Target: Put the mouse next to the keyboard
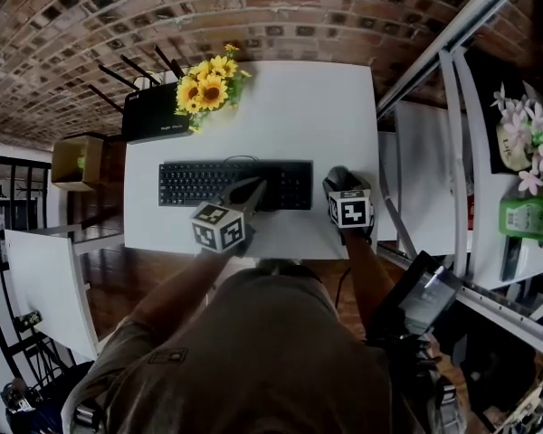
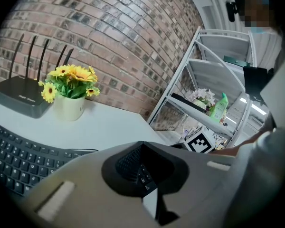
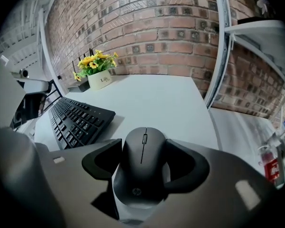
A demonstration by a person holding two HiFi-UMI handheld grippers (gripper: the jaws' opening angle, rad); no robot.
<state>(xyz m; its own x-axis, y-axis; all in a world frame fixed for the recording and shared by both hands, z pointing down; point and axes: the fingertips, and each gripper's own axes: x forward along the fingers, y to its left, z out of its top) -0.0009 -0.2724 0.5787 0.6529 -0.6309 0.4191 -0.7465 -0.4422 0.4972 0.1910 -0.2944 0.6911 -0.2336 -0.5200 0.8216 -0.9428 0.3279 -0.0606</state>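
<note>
The black mouse (image 3: 143, 165) sits between the jaws of my right gripper (image 3: 143, 148), which is shut on its sides. In the head view the mouse (image 1: 338, 178) and right gripper (image 1: 341, 188) are just off the right end of the black keyboard (image 1: 199, 183), low over the white table (image 1: 299, 116). I cannot tell whether the mouse touches the table. My left gripper (image 1: 256, 189) hovers over the keyboard's front middle, jaws together with nothing in them. The left gripper view shows the keyboard (image 2: 19, 158) at lower left.
A pot of sunflowers (image 1: 208, 87) and a black router (image 1: 154, 111) stand at the table's back left. A white metal shelf rack (image 1: 452, 143) with flowers and a green bottle (image 1: 525, 217) stands close on the right. A cardboard box (image 1: 77, 161) is off the table's left.
</note>
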